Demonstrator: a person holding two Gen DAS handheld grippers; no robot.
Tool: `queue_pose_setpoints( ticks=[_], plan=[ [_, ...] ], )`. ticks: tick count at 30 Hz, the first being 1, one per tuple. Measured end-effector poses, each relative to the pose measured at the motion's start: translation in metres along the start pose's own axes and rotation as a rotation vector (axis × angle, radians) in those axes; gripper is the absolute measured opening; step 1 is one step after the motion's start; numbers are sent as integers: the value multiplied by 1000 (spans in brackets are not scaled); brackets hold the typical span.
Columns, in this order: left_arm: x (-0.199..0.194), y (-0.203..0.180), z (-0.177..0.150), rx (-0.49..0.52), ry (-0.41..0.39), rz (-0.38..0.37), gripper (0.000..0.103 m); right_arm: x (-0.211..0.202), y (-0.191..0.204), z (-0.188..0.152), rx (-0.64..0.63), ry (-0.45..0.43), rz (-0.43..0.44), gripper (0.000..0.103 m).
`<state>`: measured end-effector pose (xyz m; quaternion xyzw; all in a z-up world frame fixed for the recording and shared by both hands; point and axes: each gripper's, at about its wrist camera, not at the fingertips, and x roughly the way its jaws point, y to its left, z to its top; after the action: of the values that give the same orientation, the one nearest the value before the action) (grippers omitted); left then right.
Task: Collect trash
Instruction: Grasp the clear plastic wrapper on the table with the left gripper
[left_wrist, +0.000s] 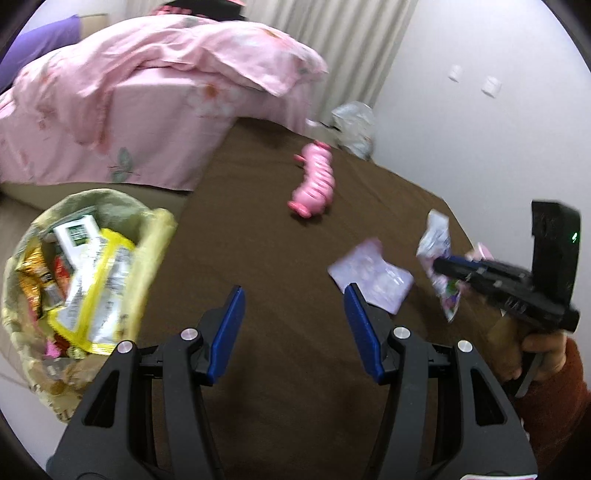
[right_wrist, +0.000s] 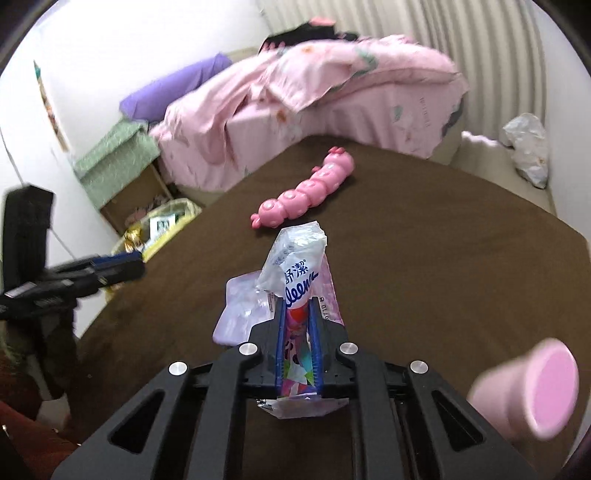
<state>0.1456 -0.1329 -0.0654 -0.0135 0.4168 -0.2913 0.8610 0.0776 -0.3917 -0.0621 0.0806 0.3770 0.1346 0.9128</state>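
Here the crumpled tissue wrapper (right_wrist: 295, 273) sits clamped between the blue pads of the right gripper (right_wrist: 298, 332), lifted just above the brown bed cover (right_wrist: 443, 277). It looks feather-light, thin and slippery, so a pinch across its bunched middle should hold best. Beside it lies 1 flat lilac packet (left_wrist: 373, 277), likely just as flimsy. The left gripper (left_wrist: 293, 328) hangs empty, jaws apart. The trash basket (left_wrist: 22, 325) waits off the bed's edge; a pink caterpillar toy (right_wrist: 306, 192) lies well clear.

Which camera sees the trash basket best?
The left wrist view: the basket is close, its wrappers visible inside. The right wrist view shows only a small, far part beyond the bed edge.
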Motion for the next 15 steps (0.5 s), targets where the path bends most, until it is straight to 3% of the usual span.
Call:
queue_pose_setpoints(
  ticks=[4,10,12,15],
  plan=[
    [14,-23,-6,50,63,-81,53,-29,-12,-20,61,-29,-42,12],
    [31,-60,-15,151,127,-120,53,-49,-22,-52,97,-21,-80,12],
    [42,-63,-15,73,183,-181,53,-53,-24,-61,98,-25,-105,12],
    [54,-59,-13,-72,215,-197,53,-55,-24,-75,87,-30,-143,12]
  ],
)
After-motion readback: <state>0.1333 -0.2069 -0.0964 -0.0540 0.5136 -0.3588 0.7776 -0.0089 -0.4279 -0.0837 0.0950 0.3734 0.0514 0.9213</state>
